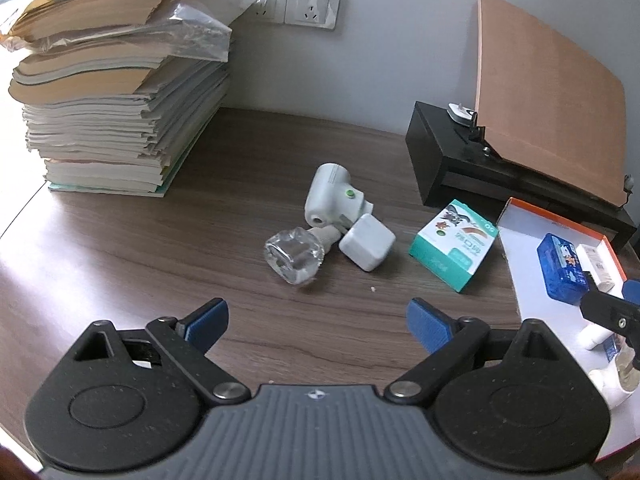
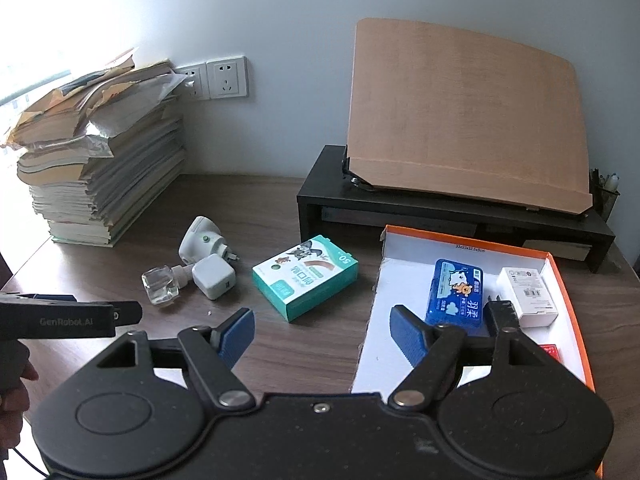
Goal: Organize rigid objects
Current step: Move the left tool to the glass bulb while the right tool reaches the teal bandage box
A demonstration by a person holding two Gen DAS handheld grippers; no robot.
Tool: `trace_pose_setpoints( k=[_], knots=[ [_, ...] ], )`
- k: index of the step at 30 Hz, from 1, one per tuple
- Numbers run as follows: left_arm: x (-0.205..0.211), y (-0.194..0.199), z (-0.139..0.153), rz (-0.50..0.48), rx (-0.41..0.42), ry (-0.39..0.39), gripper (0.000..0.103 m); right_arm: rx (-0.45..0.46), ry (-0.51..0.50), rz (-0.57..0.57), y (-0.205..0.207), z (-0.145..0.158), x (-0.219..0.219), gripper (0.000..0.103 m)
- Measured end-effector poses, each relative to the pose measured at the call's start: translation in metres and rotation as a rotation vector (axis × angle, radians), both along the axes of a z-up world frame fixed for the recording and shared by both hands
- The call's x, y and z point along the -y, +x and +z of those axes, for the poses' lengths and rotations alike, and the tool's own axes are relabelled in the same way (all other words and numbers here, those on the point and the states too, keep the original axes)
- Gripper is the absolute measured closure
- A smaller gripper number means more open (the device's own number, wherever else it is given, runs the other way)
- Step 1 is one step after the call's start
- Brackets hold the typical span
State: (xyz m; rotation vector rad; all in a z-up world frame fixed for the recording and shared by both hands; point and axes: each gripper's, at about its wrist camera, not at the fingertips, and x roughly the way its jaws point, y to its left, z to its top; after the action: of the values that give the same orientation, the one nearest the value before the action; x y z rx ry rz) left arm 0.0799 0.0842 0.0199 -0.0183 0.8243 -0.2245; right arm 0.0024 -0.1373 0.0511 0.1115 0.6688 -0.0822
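A white plug-in device, a clear glass bottle and a white charger cube lie together mid-table. A teal box lies to their right. An orange-rimmed white tray holds a blue pack and a white box. My left gripper is open and empty, just short of the bottle. My right gripper is open and empty, between the teal box and the tray.
A tall stack of papers and books stands at the back left below wall sockets. A black riser with a tilted brown board stands at the back right.
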Motion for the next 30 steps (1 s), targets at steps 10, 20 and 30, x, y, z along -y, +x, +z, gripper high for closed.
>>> trace_pose_setpoints(
  k=[10, 20, 30],
  knots=[
    [-0.014, 0.018, -0.016, -0.062, 0.007, 0.031, 0.004, -0.027, 0.002, -0.046, 0.004, -0.008, -0.018, 0.014],
    [-0.015, 0.057, -0.039, -0.208, 0.072, 0.076, 0.004, -0.082, 0.025, -0.114, 0.005, -0.025, -0.023, 0.014],
    [-0.005, 0.091, -0.065, -0.325, 0.084, 0.118, 0.011, -0.115, 0.046, -0.154, 0.008, -0.037, -0.022, 0.014]
  ],
)
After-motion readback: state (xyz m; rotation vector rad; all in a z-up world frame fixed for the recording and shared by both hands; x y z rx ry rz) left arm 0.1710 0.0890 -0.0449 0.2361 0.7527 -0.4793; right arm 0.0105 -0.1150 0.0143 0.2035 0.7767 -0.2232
